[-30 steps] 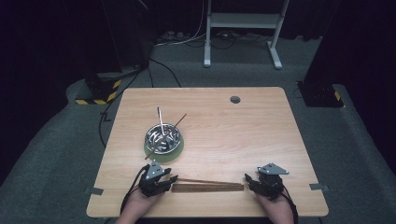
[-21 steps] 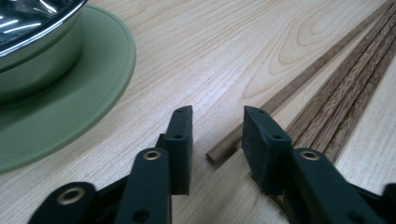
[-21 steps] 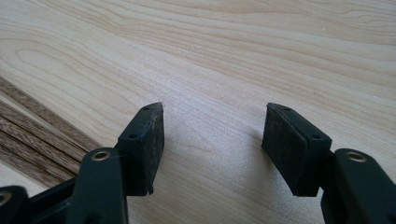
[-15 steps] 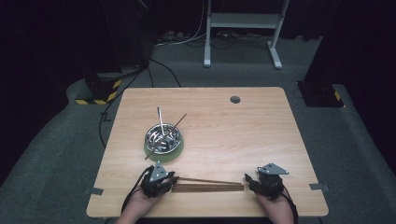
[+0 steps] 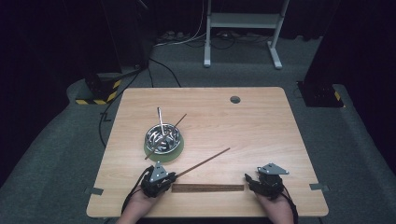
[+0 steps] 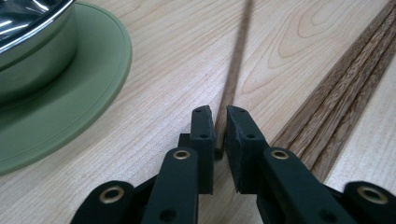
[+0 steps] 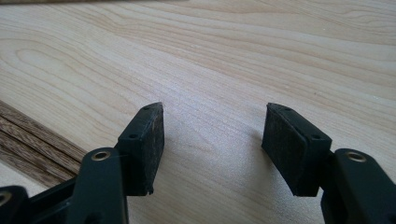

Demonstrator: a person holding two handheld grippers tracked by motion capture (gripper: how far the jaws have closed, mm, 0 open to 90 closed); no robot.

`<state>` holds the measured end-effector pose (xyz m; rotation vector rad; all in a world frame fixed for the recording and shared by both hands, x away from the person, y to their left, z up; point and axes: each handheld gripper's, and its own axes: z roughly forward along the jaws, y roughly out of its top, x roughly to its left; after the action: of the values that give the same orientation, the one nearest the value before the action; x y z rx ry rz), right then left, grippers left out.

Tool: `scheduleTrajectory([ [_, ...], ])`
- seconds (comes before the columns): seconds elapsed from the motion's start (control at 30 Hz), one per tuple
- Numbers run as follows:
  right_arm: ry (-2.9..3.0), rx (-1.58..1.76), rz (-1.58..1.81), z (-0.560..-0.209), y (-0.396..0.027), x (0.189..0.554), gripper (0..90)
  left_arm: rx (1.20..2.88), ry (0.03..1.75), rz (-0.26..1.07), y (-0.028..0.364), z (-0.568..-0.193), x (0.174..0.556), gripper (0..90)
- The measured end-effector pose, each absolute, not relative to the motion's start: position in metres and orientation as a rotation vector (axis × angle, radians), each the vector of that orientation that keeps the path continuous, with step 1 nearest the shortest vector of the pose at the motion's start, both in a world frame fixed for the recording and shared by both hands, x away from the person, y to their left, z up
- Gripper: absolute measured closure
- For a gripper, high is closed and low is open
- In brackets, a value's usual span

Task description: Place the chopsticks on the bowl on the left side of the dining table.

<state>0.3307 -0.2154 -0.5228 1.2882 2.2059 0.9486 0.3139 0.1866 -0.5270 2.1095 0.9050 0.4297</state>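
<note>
Lower left: left gripper (image 5: 169, 178), its jaws just closed, pinches one chopstick (image 5: 203, 162) slanting up-right beside the bowl (image 5: 163, 137). Lower centre: remaining sticks (image 5: 208, 188) lie flat. Lower right: right gripper (image 5: 250, 180) rests level, jaws wide, empty.

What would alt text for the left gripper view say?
Two black jaws of the left gripper pinch the end of a thin wooden chopstick over a pale wooden table. A metal bowl on a green plate sits left, more chopsticks right.
</note>
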Motion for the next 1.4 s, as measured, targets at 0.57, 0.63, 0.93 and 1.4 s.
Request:
scheduleTrajectory([
  [0.57, 2.205, 1.29, 0.949, -0.523, -0.215, 0.331, 38.9, 2.123, 0.939, 0.436, 0.183, -0.525, 0.32, 60.7],
  [0.63, 2.204, 1.291, 0.949, -0.523, -0.215, 0.331, 38.9, 2.129, 0.936, 0.446, 0.182, -0.524, 0.322, 60.6],
  [0.93, 2.204, 1.291, 0.949, -0.523, -0.215, 0.331, 38.9, 2.098, 0.942, 0.436, 0.184, -0.527, 0.323, 65.8],
  [1.4, 2.206, 1.296, 0.954, -0.523, -0.214, 0.331, 39.0, 2.094, 0.947, 0.439, 0.181, -0.527, 0.321, 74.2],
])
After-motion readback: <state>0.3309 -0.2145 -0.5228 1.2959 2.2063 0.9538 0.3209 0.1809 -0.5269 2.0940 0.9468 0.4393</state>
